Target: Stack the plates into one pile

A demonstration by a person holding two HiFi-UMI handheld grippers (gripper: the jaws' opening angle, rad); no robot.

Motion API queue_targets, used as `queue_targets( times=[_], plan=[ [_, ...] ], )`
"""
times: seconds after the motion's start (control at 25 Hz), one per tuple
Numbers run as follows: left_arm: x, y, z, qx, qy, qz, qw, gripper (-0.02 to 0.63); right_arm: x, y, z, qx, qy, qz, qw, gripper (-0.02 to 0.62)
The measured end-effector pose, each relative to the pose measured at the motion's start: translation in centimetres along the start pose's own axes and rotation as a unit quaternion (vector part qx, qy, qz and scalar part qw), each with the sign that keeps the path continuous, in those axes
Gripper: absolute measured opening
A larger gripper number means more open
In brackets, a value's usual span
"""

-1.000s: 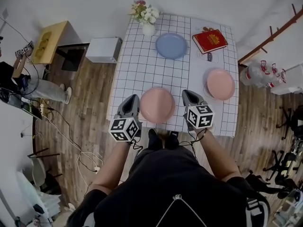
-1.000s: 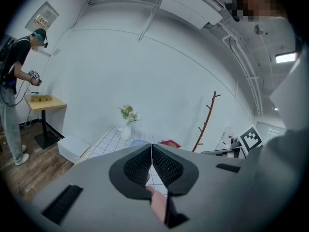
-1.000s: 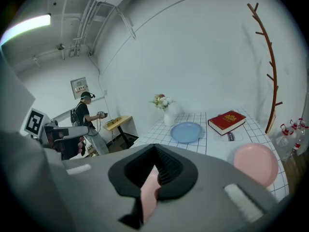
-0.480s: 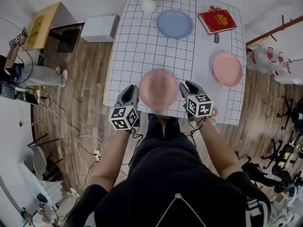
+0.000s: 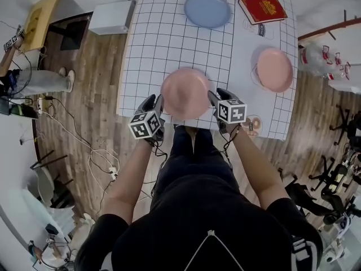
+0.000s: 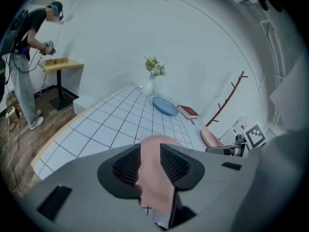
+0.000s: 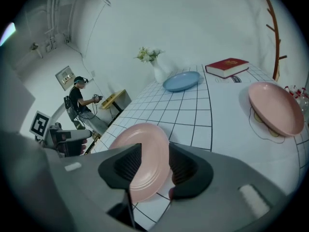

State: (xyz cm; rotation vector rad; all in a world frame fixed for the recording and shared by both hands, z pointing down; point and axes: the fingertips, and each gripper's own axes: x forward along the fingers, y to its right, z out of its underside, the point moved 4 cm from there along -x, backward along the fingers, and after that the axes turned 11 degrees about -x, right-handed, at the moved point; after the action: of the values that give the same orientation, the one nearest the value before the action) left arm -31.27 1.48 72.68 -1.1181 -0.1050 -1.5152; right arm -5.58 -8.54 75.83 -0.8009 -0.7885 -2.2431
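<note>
Nearest, at the front edge of the table (image 5: 146, 44) with its white, black-gridded cloth: the left gripper (image 5: 154, 101) and the right gripper (image 5: 215, 98), one in each hand, angled downward and flanking the near pink plate (image 5: 185, 93). In the left gripper view, jaws apart, just opened wide, with the left rim of that plate (image 6: 153, 151) in the gap between the ribbed pads (image 6: 126, 166) and no squeeze visible. In the right gripper view, likewise apart and just opened wide, straddling the plate's right rim (image 7: 145, 163), with a sliver of daylight beside the right-hand pad. Near pink plate flat on the cloth, close to the front edge, about midway across. Farther back and to the right, well apart from it, the far pink plate (image 5: 274, 69), near the table's right edge. Beyond, toward the far end, the blue plate (image 5: 207, 9), with a red book (image 5: 262, 8) just beside it on the right. At the far left corner, a white vase (image 6: 148, 87) of flowers. Off the table to the left, on the wooden floor (image 5: 96, 106), a white box (image 5: 111, 17), a small wooden side table (image 5: 39, 18) and another person (image 6: 24, 57) standing.
</note>
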Motion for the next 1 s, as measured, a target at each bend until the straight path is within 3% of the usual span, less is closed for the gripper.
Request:
queue_targets(
  times=[0.24,0.44,0.8,1.0],
  plan=[
    [3.5,-3.3,2.5,-0.048,-0.048,-0.032,0.9972,0.103,2.6,1.4,2.2,0.026,-0.027,0.011,0.999,0.181],
    [5.5,-4.9,4.1,-0.089,-0.074,-0.038,0.9925,0.103,4.1,2.0,3.6,0.044,-0.042,0.013,0.998,0.181],
    [7.6,-5.5,5.3,-0.139,-0.072,-0.029,0.9873,0.103,5.3,2.3,5.2,0.086,-0.045,-0.004,0.995,0.176],
    [8.0,-5.5,5.9,-0.168,-0.071,-0.023,0.9830,0.100,5.8,1.7,6.1,0.096,-0.053,-0.005,0.994,0.087]
  ],
)
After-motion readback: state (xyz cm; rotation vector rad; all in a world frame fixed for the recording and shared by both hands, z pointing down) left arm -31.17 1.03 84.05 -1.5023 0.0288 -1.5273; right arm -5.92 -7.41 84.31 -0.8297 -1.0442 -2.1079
